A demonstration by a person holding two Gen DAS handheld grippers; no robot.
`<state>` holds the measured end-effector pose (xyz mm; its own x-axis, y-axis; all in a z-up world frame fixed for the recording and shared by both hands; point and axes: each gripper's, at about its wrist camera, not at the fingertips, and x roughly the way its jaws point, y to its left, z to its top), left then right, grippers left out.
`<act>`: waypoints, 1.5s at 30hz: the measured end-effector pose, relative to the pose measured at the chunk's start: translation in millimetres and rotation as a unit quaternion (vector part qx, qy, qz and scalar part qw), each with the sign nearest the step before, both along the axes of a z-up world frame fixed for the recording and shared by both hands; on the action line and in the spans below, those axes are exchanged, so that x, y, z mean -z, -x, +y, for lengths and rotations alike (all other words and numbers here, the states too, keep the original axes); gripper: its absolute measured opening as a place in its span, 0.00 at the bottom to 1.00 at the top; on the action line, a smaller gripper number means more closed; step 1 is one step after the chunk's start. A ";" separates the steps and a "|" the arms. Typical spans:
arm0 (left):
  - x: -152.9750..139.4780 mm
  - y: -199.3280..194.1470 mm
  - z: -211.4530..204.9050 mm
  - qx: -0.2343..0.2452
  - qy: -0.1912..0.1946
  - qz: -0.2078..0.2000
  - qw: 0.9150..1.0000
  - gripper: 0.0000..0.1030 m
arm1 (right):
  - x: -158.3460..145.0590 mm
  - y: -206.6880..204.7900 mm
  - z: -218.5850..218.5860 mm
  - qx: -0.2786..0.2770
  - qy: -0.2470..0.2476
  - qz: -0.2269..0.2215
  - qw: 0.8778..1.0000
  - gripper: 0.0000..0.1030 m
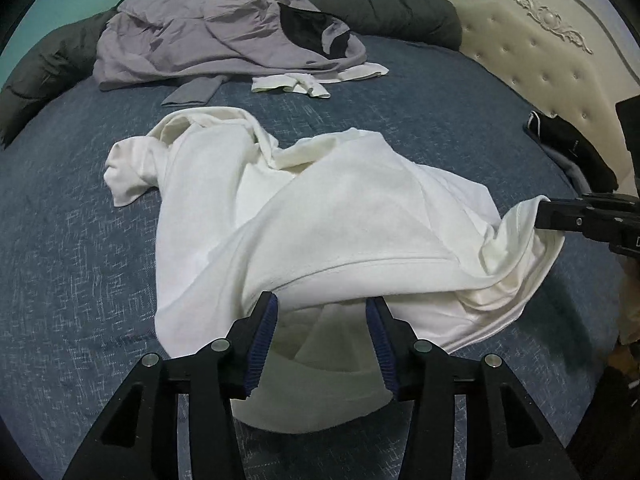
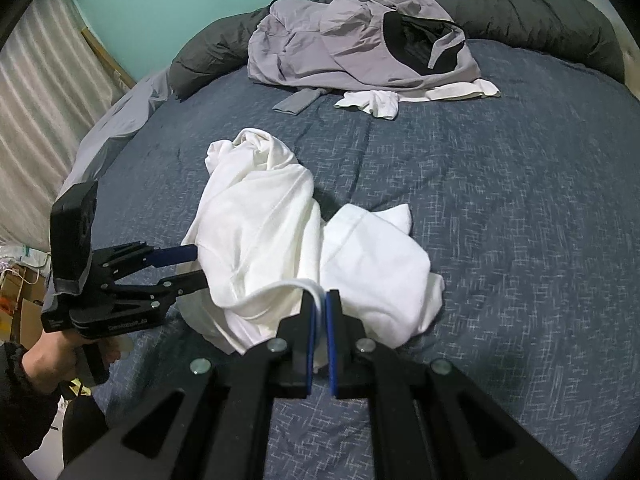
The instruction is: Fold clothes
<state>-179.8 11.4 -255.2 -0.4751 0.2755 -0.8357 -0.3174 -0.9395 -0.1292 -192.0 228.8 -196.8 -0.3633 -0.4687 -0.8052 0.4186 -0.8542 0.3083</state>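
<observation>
A crumpled white shirt point(image 1: 320, 208) point(image 2: 260, 232) lies in the middle of the blue bedspread point(image 1: 80, 240). My left gripper point(image 1: 322, 308) stands open at the shirt's near hem. The cloth drapes over and between its blue pads, which do not press on it. From the right wrist view the left gripper point(image 2: 198, 266) shows at the left, its fingers apart at the shirt's edge and a hand point(image 2: 52, 360) holding it. My right gripper point(image 2: 322, 304) is shut on a fold of the shirt's hem. It enters the left wrist view at the right point(image 1: 538, 214), pinching the shirt's corner.
A grey jacket point(image 1: 208, 36) point(image 2: 340, 36) is heaped at the far side of the bed against a dark duvet roll point(image 1: 400, 4). A small white garment point(image 1: 292, 86) and a grey folded piece point(image 1: 192, 92) lie before it. A black garment point(image 1: 572, 148) rests by the cream headboard point(image 1: 540, 52).
</observation>
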 end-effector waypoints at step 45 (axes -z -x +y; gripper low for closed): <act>-83.9 58.5 10.7 0.017 -0.023 0.038 0.999 0.03 | 89.4 -48.4 -14.5 0.149 0.078 -0.133 0.977 0.53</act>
<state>-238.2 22.1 -171.3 -0.5260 0.3303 -0.7837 -0.3591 -0.9216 -0.1474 -143.6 214.3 -286.2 -0.2889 -0.4990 -0.8170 0.0463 -0.8597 0.5087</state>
